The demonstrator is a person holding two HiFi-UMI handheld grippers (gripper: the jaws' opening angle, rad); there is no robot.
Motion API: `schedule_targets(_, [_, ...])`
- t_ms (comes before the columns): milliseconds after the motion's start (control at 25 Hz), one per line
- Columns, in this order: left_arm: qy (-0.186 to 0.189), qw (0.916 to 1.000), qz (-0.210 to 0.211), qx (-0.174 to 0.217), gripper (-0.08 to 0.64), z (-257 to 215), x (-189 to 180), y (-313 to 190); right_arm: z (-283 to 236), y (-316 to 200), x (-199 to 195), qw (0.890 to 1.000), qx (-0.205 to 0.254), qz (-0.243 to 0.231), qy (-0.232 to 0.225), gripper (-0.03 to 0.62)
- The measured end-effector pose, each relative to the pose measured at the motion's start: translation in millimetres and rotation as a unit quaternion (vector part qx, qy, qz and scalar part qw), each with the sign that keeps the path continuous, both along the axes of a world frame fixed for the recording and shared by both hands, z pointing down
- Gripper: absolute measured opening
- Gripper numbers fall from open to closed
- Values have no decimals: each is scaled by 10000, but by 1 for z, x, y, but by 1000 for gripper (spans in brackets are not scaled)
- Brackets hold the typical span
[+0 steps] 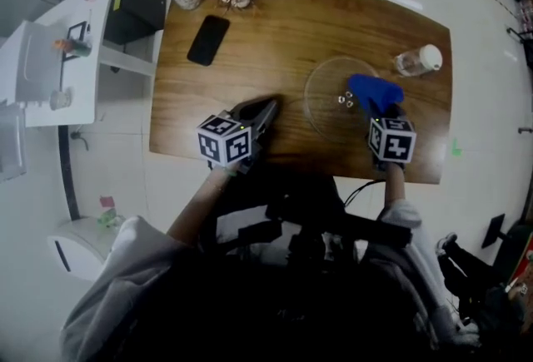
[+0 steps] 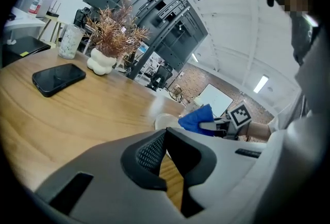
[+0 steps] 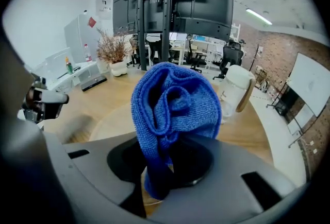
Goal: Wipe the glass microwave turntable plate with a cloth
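The wooden table point(image 1: 250, 52) carries the glass turntable plate point(image 1: 323, 106) flat on its near right half; being round, the plate has no long axis to line up with. The left gripper point(image 1: 268, 109) lies at the plate's 9 o'clock, just off the rim, jaws together on nothing. The right gripper point(image 1: 385, 112), at about 4 o'clock, is nearer and pinches the blue cloth point(image 1: 375, 91), which overhangs the rim at 3 o'clock. I judge that wiping means sweeping toward 10 o'clock.
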State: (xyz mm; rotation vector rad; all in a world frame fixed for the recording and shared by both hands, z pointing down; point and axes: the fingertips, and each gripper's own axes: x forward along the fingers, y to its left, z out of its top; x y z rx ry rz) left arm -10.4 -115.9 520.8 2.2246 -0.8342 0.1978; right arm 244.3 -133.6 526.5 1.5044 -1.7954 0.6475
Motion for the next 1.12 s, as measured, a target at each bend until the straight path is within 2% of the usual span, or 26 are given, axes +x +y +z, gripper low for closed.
schedule_targets(160, [-32, 10000, -82, -37, -3, 1, -8, 6, 11, -20, 31, 9988, -156, 197, 430, 86])
schedule_targets(240, [-57, 9999, -109, -49, -3, 1, -11, 9, 19, -14, 33, 9981, -263, 287, 475, 86])
schedule_targets(480, [-110, 9998, -143, -104, -3, 5, -18, 15, 39, 37, 2, 9993, -237, 231, -189, 87])
schedule_targets(840, [-99, 9999, -2, -128, -3, 9, -9, 14, 33, 110, -28, 9974, -527, 157, -459, 87])
schedule_targets(1120, [-55, 9997, 211, -131, -3, 9, 12, 10, 29, 145, -62, 9940, -714, 30, -832, 87])
